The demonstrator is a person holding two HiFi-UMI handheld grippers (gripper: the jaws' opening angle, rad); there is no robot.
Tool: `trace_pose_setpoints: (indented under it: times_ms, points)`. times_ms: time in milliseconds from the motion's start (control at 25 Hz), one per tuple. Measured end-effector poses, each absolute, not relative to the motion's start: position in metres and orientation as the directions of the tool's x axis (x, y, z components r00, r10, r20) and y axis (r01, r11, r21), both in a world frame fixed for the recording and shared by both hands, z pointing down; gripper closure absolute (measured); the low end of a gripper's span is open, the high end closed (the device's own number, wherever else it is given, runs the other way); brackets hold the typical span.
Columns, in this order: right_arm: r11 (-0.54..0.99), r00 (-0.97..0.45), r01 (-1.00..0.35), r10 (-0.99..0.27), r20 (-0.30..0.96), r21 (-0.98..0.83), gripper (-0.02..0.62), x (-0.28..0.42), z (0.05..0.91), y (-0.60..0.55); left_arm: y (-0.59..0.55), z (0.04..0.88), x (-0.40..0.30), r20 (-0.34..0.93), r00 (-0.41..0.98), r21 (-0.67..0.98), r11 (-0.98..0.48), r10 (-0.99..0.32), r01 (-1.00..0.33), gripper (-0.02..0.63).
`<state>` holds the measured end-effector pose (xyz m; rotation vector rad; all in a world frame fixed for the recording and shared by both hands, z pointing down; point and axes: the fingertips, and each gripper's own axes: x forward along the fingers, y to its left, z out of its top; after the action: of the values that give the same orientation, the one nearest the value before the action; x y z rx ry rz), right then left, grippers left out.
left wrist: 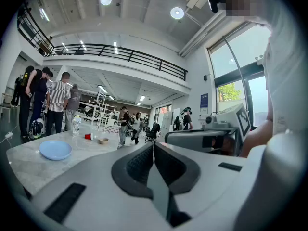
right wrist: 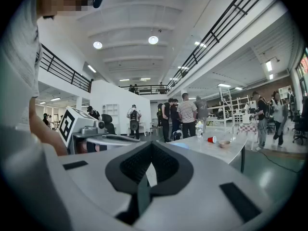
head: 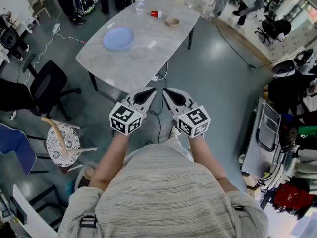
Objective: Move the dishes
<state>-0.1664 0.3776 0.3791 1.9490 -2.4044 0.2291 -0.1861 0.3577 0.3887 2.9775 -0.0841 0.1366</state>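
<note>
A light blue plate [head: 119, 37] lies on the grey marble table [head: 148, 48], with a small tan bowl [head: 172, 21] and a red cup [head: 156, 14] on its side further back. My left gripper [head: 152, 90] and right gripper [head: 165, 90] hang side by side over the floor, short of the table's near edge. Both are shut with nothing between the jaws. The left gripper view shows the plate [left wrist: 55, 149], the cup [left wrist: 88, 136] and the bowl [left wrist: 102, 140] ahead to the left. The right gripper view shows the cup [right wrist: 211, 139] and the bowl [right wrist: 224, 143] to the right.
A water bottle [head: 139, 3] stands at the table's far end. A black office chair [head: 42, 90] and a pale wooden chair [head: 64, 140] stand at the left. Shelving and gear [head: 277, 128] line the right side. Several people stand beyond the table [left wrist: 45, 105]. Cables [head: 161, 113] run across the floor.
</note>
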Motion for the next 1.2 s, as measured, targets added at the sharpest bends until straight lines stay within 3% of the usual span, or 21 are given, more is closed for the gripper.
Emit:
trace_pose_setpoints:
  times_ms: [1200]
  points:
    - [0.169, -0.19, -0.973, -0.973, 0.131, -0.158, 0.578, -0.151, 0.392, 0.375, 0.356, 0.4, -0.172, 0.117, 0.992, 0.188, -0.98, -0.038, -0.059, 0.583]
